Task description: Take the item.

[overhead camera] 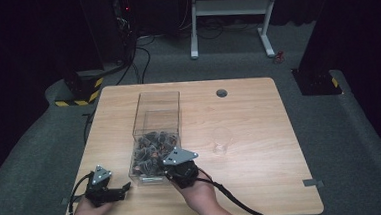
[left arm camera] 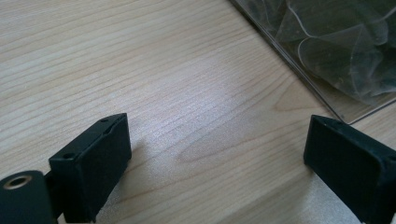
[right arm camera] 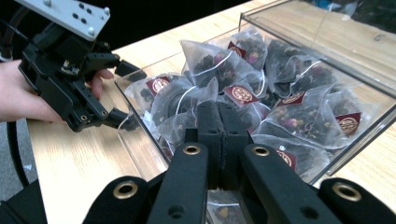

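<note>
My right gripper (right arm camera: 219, 122) reaches into the near end of the clear box (overhead camera: 156, 134), jaws pressed together among the tea bags (right arm camera: 243, 88); whether one is pinched I cannot tell. My left gripper (left arm camera: 217, 154) rests wide open on the table (overhead camera: 260, 133), left of the box.

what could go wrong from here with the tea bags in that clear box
1. The right hand-held gripper is shut down among the packed tea bags; whether it has pinched one is hard to tell, so it may lift out empty or snag a neighbour's string.
2. The clear box looks light, and the left hand-held gripper sits open beside it, not holding it, so a pull might drag or tip the box.
3. The clear cup is faint and easily knocked.
</note>
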Demonstrator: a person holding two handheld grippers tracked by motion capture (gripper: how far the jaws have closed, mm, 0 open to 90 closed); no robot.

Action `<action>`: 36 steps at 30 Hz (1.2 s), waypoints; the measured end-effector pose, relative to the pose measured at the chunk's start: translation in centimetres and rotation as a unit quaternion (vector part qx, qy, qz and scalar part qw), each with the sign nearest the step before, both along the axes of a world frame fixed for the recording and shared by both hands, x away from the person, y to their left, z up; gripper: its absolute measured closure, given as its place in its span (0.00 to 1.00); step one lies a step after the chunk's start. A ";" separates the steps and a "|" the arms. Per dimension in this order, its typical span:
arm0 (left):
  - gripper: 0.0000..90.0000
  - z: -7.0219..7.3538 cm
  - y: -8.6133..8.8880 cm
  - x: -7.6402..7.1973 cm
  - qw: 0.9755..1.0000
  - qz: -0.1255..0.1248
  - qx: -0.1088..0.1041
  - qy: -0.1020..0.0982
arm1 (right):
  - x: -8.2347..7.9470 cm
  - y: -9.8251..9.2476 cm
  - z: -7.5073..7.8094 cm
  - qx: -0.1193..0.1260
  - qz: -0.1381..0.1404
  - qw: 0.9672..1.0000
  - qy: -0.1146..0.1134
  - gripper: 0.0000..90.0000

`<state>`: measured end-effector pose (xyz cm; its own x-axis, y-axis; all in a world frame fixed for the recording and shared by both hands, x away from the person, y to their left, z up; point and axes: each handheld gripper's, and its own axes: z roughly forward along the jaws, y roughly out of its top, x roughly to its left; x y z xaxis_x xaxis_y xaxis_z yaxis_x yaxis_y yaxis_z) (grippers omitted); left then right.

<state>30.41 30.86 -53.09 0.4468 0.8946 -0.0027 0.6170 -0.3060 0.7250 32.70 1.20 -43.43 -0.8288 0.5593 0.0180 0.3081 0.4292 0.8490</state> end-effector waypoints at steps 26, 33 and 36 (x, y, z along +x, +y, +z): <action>0.09 0.0 0.0 0.0 1.000 -0.001 0.000 0.000 | -0.1 -1.1 0.8 0.036 -0.014 0.999 -0.020 1.00; 0.09 0.0 0.0 0.0 1.000 -0.002 0.001 -0.001 | 0.1 -1.5 1.0 0.042 -0.016 0.999 -0.024 1.00; 0.09 0.0 0.0 0.0 1.000 -0.002 0.001 -0.001 | 0.2 -1.8 1.2 0.046 -0.021 0.998 -0.024 1.00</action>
<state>30.40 30.86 -53.08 0.4502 0.8929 -0.0011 0.6149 -0.3091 0.7255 32.91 -0.63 -42.23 -0.8059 0.5912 0.0314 0.2818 0.3364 0.8986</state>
